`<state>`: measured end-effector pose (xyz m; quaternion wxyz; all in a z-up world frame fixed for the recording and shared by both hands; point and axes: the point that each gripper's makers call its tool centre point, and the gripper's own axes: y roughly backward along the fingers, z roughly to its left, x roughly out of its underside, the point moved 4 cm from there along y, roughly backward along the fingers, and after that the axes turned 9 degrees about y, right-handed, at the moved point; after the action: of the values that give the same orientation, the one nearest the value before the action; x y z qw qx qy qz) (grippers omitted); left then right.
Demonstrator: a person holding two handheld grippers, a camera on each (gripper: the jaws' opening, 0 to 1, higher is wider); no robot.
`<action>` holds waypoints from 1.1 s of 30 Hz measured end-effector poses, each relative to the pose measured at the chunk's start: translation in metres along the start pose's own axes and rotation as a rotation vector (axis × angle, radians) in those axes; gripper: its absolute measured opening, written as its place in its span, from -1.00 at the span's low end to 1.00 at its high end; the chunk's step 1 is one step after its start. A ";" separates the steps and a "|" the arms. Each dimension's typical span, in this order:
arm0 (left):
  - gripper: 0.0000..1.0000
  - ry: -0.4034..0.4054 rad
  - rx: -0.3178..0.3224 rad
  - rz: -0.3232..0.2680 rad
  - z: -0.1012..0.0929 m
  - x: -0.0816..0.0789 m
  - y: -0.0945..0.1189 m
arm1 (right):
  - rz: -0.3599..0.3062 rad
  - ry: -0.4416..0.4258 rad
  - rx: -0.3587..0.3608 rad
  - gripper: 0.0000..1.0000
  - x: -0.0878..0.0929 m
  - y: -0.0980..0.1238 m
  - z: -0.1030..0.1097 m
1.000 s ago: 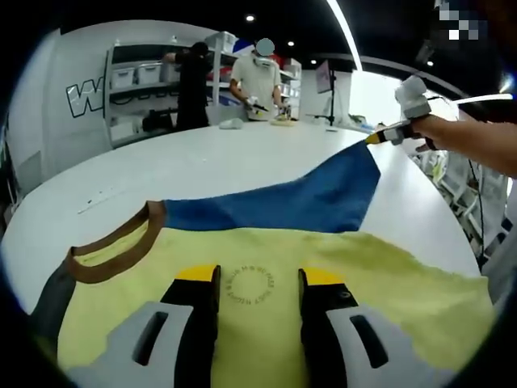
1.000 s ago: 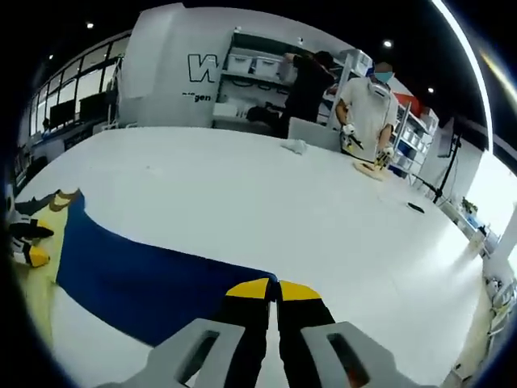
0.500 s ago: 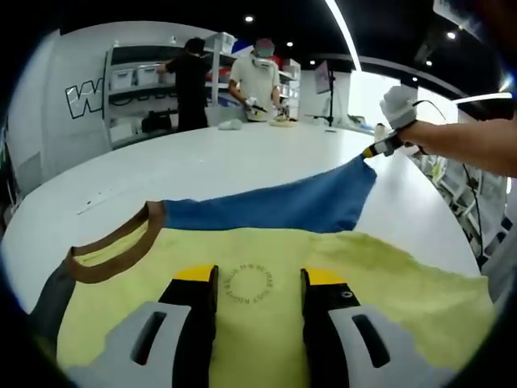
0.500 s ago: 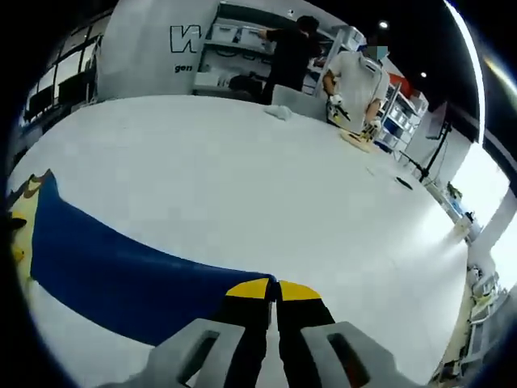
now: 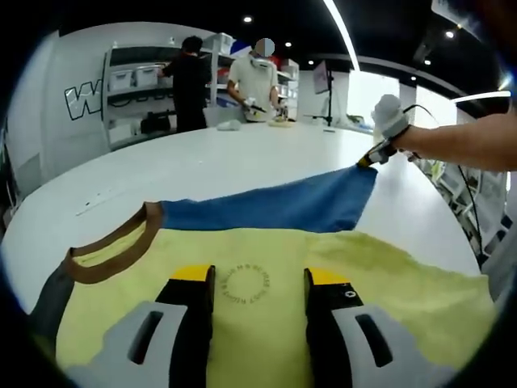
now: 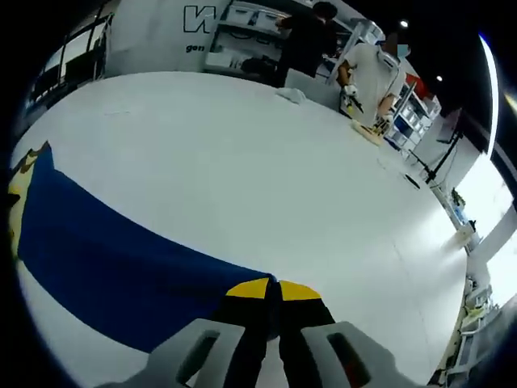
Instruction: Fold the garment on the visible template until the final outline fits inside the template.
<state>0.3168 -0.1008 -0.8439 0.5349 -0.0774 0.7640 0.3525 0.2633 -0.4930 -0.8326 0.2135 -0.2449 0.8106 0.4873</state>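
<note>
A yellow T-shirt with a brown collar and a round printed logo lies flat on the white table. My left gripper stands open over the shirt's chest, one jaw on each side of the logo. The shirt's blue sleeve is stretched out toward the far right. My right gripper is shut on the sleeve's tip and holds it just off the table. In the right gripper view the blue sleeve runs from the shut jaws toward the left edge.
Two people stand at the table's far side by shelving with bins. Small items lie near them. A person's arm reaches in from the right. The wide white tabletop stretches beyond the sleeve.
The right gripper has drawn the sleeve tip slightly left and lower, keeping its hold. The left gripper has stayed open over the logo.
</note>
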 end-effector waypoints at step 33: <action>0.62 0.135 -0.236 -0.143 0.051 0.009 0.146 | -0.077 -0.066 -0.011 -0.82 -0.001 0.010 -0.010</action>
<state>0.2797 0.0416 -0.7942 0.4933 -0.2173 0.7441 0.3947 0.2570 -0.4973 -0.8207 0.2573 -0.2611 0.7903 0.4910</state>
